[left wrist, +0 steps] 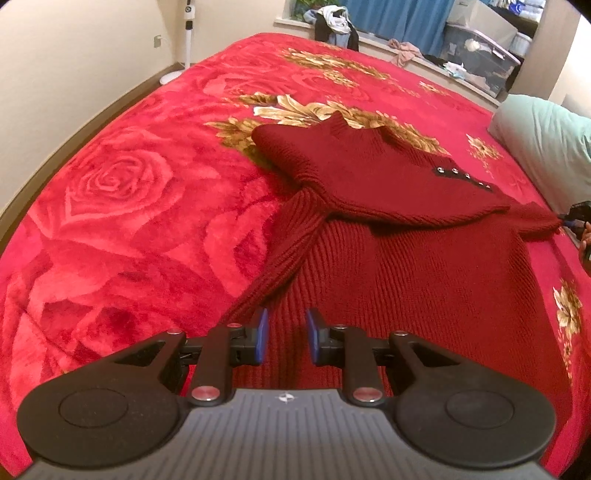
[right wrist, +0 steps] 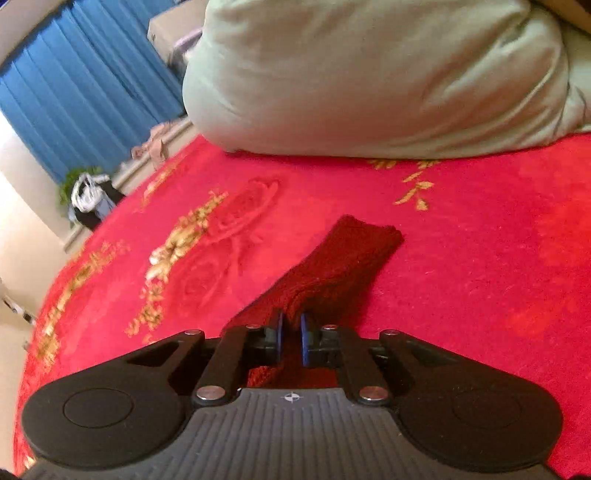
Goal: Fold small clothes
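Observation:
A dark red knit sweater (left wrist: 406,258) lies on the bed. Its upper part, with the collar (left wrist: 354,129) and a row of shiny buttons (left wrist: 465,177), is folded over the body. One sleeve (left wrist: 284,251) runs down toward my left gripper (left wrist: 288,332), whose blue pads stand a little apart with ribbed knit bunched between them. In the right wrist view the other sleeve (right wrist: 343,258) stretches out on the blanket, and its near end rises in a ridge into my right gripper (right wrist: 291,325), which is shut on it. The right gripper (left wrist: 580,221) also shows at the left view's right edge.
A red rose-patterned blanket (left wrist: 129,221) covers the bed. A pale green pillow (right wrist: 369,74) lies just beyond the sleeve. A ledge with piled clothes (left wrist: 332,22), blue curtains (right wrist: 74,92), storage bins (left wrist: 480,48) and a white stand (left wrist: 188,37) are behind the bed.

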Tool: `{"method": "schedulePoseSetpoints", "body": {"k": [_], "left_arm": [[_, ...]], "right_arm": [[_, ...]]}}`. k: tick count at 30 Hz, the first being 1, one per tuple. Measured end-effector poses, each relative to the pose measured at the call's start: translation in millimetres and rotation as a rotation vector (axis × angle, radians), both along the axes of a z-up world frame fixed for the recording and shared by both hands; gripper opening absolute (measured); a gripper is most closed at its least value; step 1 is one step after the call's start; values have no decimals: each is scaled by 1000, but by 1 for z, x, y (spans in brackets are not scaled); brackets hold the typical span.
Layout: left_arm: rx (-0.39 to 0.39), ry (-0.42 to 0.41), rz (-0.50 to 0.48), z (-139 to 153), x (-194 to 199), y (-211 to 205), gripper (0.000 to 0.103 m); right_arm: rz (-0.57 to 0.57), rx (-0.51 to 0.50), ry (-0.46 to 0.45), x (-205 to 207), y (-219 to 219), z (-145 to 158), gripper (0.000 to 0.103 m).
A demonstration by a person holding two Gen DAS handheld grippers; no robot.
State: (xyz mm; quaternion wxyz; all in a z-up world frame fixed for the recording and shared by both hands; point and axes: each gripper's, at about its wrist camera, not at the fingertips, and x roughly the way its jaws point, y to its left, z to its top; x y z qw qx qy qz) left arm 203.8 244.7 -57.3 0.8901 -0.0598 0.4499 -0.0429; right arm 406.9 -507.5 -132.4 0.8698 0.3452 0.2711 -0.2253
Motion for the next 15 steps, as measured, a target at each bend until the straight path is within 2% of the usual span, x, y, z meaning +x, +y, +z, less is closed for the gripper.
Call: {"method": "schedulePoseSetpoints", "body": {"k": [2,4,6,11,13,15], "left_arm": [[-5,7,1,-1,0,1,25],[-9,11,-1,-1,-1,2,25],[-6,11,-3,-1,-3,3,25],[-17,28,18,-3,-13,11,26],[-14,36,27,-3,-20,16,33],[-10,42,35,-4,-28,20,35]], "right_arm": [[68,-81,42,2,16,0,15],[105,-118,67,-7,33,-1,26],[171,-73,62,-32,47,-4,33],[473,53,72,-105,116,-11,33],[590,73,78,-138,147,-11,38],[700,81,99,-171,179,-9,43]]}}
